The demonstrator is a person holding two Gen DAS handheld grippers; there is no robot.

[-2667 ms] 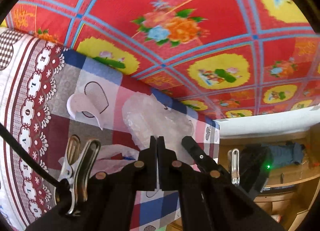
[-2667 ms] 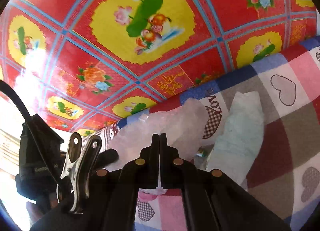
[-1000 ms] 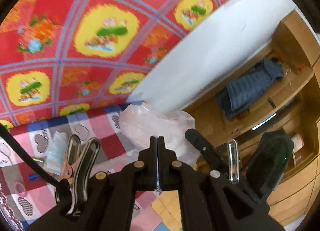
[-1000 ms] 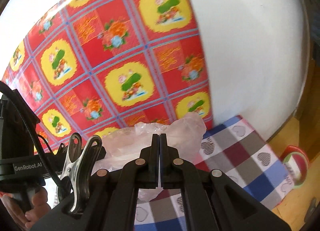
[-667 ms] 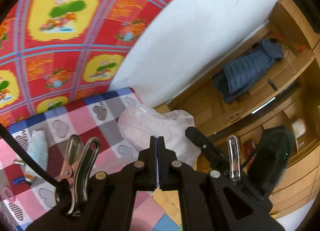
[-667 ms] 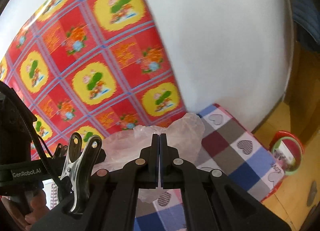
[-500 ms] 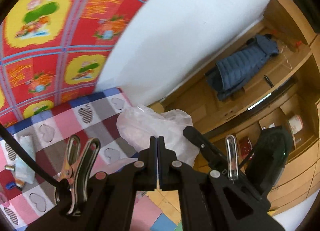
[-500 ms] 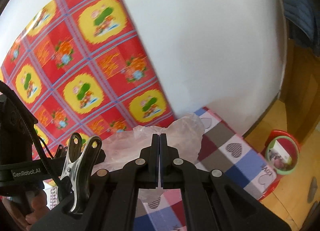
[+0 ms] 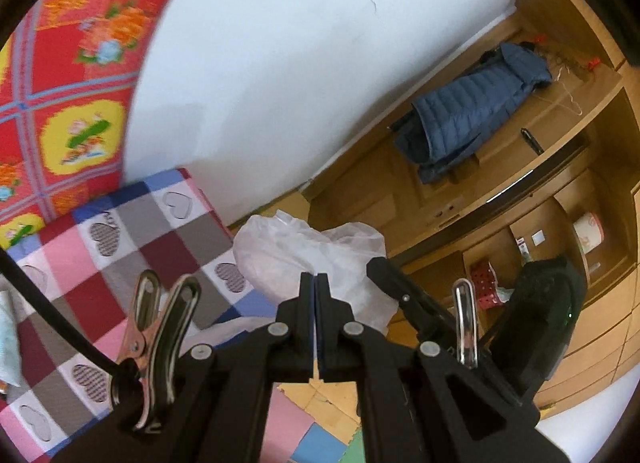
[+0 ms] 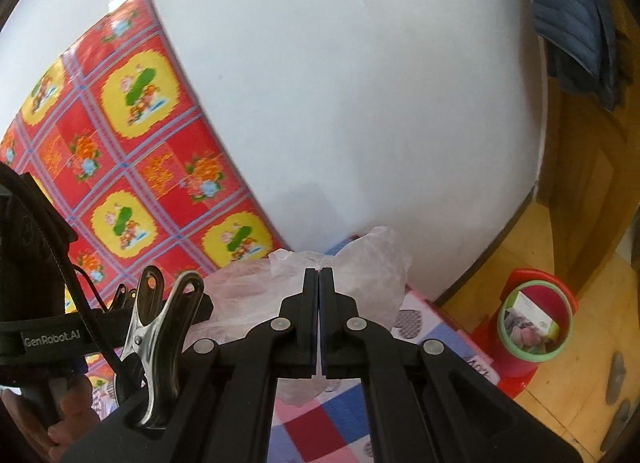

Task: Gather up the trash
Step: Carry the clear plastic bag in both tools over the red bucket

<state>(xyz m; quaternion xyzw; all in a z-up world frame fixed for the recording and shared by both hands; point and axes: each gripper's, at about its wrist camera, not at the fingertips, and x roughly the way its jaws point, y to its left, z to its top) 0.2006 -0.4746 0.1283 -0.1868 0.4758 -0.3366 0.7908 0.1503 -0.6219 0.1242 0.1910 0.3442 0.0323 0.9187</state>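
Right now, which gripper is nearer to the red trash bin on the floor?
Right. The right gripper has the red bin just ahead to its right, past the bed's edge. The left gripper sits on the far side of the right one; its camera doesn't show the bin.

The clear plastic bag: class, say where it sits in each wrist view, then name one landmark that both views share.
Left wrist view: the clear plastic bag is just below centre, bunched above the shut left gripper.
Right wrist view: the bag is low in the centre, behind the shut right gripper.
Shared landmark: the checked heart-pattern cloth, and the red flowered sheet on the wall.
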